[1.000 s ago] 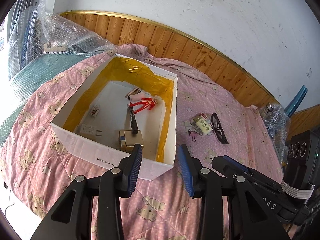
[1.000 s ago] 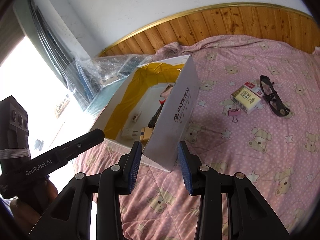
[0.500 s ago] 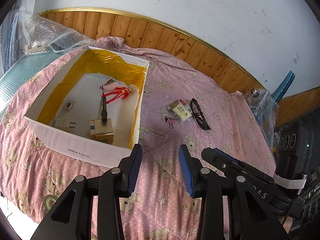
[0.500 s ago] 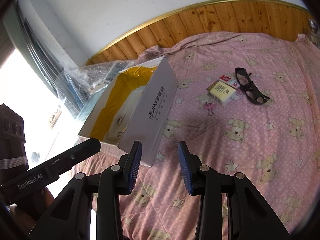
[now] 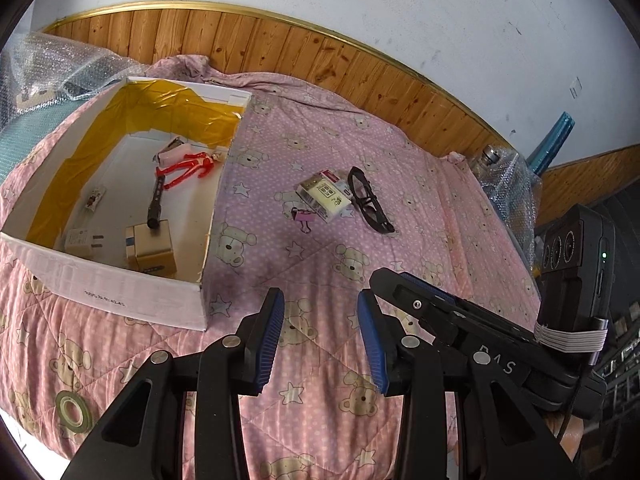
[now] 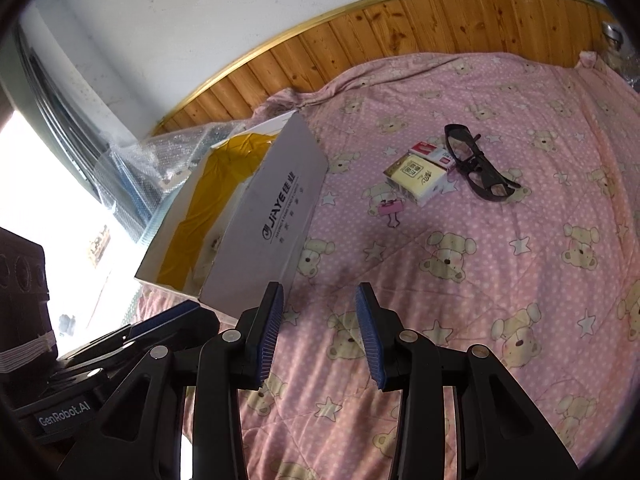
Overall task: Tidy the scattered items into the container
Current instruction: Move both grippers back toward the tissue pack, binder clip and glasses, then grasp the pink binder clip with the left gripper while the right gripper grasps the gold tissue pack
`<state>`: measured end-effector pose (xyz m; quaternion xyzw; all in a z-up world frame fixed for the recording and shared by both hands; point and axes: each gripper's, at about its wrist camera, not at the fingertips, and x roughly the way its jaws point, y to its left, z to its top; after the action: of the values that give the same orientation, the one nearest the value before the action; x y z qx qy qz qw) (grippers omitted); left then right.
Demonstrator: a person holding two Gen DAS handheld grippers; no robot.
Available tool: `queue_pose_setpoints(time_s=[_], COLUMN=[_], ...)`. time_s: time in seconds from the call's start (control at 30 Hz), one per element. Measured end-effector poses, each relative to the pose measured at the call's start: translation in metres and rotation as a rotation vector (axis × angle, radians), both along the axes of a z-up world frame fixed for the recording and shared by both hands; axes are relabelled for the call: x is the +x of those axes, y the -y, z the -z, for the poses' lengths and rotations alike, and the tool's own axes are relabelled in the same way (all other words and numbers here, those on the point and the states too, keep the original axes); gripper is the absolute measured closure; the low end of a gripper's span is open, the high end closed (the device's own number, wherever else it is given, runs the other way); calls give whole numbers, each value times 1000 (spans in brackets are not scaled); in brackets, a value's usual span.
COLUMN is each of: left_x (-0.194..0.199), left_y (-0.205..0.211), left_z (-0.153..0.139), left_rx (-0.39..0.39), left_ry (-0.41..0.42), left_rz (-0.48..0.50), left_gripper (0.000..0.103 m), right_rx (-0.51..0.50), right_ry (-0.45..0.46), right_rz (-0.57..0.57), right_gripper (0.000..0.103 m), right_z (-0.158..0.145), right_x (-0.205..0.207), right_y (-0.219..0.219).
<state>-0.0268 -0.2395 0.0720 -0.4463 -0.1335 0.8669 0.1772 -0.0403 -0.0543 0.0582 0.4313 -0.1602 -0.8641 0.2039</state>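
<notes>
Left wrist view: the left hand-held gripper (image 5: 320, 336) hangs over the pink bear-print bed cover (image 5: 420, 240), jaws wide apart and empty. A second ago its fingers framed the near corner of the white box (image 5: 120, 296); now the box sits off at ten o'clock and bare quilt lies between the pads. The view has swung off the container toward the loose items, which suggests the next pick is being lined up. Inside the box lie a red figure (image 5: 186, 168), a black pen (image 5: 155, 200), a small cardboard carton (image 5: 154, 248) and a white charger (image 5: 82, 238). Still outside, at about twelve to one o'clock and well apart from the fingertips, are a pink binder clip (image 5: 302, 216), a yellow tissue pack (image 5: 326, 196) touching a small red-and-white box (image 5: 336, 179), and black glasses (image 5: 370, 200) just beside them. The right hand-held gripper (image 5: 420, 308) shows at three o'clock.

Right wrist view: the right hand-held gripper (image 6: 320, 332) is likewise spread wide and holds nothing. The white box (image 6: 276, 216) has slid from dead ahead to eleven o'clock, its printed wall facing the camera. The binder clip (image 6: 390, 208) now lies near twelve o'clock, the tissue pack (image 6: 420, 178) and glasses (image 6: 480, 168) at one o'clock, all well apart from the pads. Four things remain to be boxed; the clip looks nearest this gripper.
</notes>
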Motion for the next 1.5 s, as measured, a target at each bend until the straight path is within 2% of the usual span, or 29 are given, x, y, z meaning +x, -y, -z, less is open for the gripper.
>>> queue_pose_setpoints(time_s=[0.37,0.5,0.77,0.9,1.4,1.5], left_x=[-49,-75,-121,-143,-201,-205], left_y=[-26,-32,-58,-62,-84,-75], left_z=[29,41,65,81,124,130], left_rx=[6,48,-8,-10,-65,-139], left_ry=[67,106,138,175,213,213], left_rz=[51,60,71,56,7,-78], left_gripper=[63,60,55,52,52,52], right_rx=[-5,-8,-17,-19,37,41], right_ry=[61,76,118,132,165,186], right_rz=[58,84,116,116,70,43], right_gripper=[63,63,63,63,56,56], right_z=[24,30,48,56,93,106], right_x=[-37,-55,-97,-119,-205,-215], right_y=[-21,-32,-48,-53,-56,-54])
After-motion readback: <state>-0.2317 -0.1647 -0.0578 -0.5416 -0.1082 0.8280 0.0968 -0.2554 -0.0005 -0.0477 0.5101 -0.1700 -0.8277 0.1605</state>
